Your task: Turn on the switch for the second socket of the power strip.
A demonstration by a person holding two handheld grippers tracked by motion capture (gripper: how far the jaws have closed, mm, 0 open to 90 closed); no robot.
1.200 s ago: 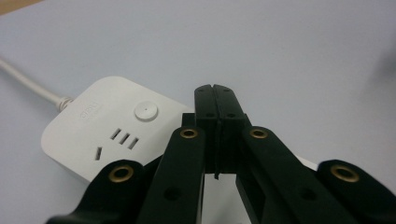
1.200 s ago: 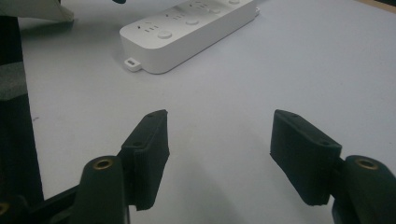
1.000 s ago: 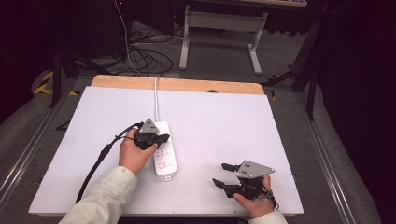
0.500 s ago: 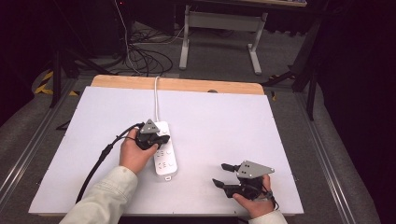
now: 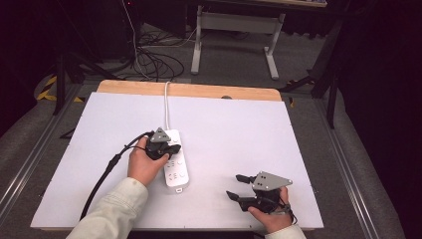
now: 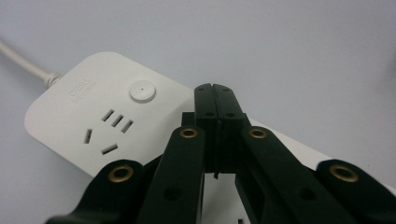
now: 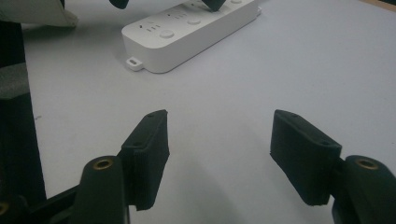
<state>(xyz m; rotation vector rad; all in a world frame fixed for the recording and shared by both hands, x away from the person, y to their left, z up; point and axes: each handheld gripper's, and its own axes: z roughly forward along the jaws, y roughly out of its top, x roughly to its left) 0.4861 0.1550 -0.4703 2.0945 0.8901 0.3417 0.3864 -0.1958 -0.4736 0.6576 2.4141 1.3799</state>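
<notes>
- the white power strip lies flat on the white table, a bit left of the middle.
- its white cord runs from its far end straight to the back edge of the table.
- the left gripper sits over the far half of the power strip, held in the person's left hand.
- in the left gripper view its 2 black jaws are pressed flat together, with nothing between them.
- the joined tips hang just above the top of the power strip, near the round button and beside a set of plug holes.
- i cannot tell if the tips touch the strip.
- a black cable trails from the left gripper toward the near left of the table.
- the right gripper is low over the table near the front right, held in the right hand.
- it is well apart from the power strip and points left toward it.
- in the right gripper view its 2 jaws stand wide apart, with only bare table between them.
- that view shows the near end of the power strip farther off, with a small tab at its corner.
- a pale sleeve covers the left forearm.
</notes>
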